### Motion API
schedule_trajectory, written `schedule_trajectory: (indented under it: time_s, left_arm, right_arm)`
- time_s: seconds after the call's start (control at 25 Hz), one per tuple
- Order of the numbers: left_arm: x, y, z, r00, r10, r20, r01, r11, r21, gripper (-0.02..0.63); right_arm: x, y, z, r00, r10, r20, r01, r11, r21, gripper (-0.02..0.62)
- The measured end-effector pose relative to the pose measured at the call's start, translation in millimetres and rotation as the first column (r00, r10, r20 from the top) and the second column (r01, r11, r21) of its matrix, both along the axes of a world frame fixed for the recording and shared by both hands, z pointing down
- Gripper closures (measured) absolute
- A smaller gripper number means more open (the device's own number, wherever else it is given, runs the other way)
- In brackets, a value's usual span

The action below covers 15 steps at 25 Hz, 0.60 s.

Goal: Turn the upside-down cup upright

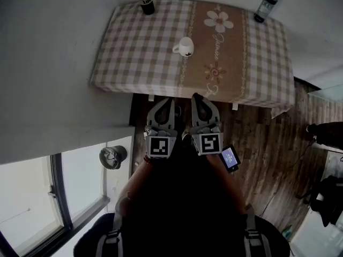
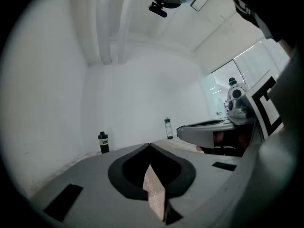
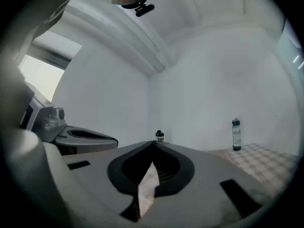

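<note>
Both tongs, the left gripper (image 1: 170, 100) and the right gripper (image 1: 196, 97), are closed and empty, side by side short of the table (image 1: 134, 47). The white cup (image 1: 185, 46) sits mid-table, well apart from them.

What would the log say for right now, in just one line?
stage: before reach | left gripper: shut, empty | right gripper: shut, empty | cup: on table, untouched

A checked cloth (image 1: 139, 42) with a flowered beige strip down the middle covers the tabletop (image 1: 113, 84). A black lidded tumbler (image 1: 144, 0) stands at its far left corner. A dark-capped bottle (image 1: 266, 7) stands at the far right, well apart from the tumbler. Wooden floor (image 1: 262, 159) lies nearer, and a window (image 1: 27, 197) is at the near left.
</note>
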<state>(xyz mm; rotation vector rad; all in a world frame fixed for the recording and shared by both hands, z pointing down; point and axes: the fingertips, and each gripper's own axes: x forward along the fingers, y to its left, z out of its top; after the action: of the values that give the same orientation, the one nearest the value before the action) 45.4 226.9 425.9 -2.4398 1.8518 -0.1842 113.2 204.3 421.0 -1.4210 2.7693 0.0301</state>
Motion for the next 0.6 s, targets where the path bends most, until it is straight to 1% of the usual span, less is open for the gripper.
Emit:
schedule_trajectory:
  time_s: [0.16, 0.24, 0.36, 0.6]
  left_arm:
    - [-6.5, -12.4, -0.6, 1.000, 0.003, 0.020, -0.003, 1.000, 0.011, 0.617]
    - [-7.1, -19.2, -2.7, 1.000, 0.012, 0.008, -0.012, 1.000, 0.020, 0.617]
    - [-8.6, -33.0, -4.8, 1.000, 0.025, -0.018, -0.024, 0.999, 0.027, 0.615]
    - [-13.9, -64.9, -0.2, 0.999, 0.034, -0.029, -0.034, 0.999, 0.018, 0.615]
  right_arm:
    - [-3.9, -13.6, 0.2, 1.000, 0.011, 0.011, -0.011, 1.000, -0.008, 0.594]
    - [-5.0, -21.4, -1.2, 1.000, 0.008, 0.016, -0.008, 1.000, -0.008, 0.594]
    - [-8.3, -35.6, -1.0, 1.000, 0.007, -0.005, -0.007, 1.000, -0.003, 0.594]
    - [-11.6, -60.0, 6.8, 0.999, 0.013, -0.037, -0.013, 1.000, -0.021, 0.594]
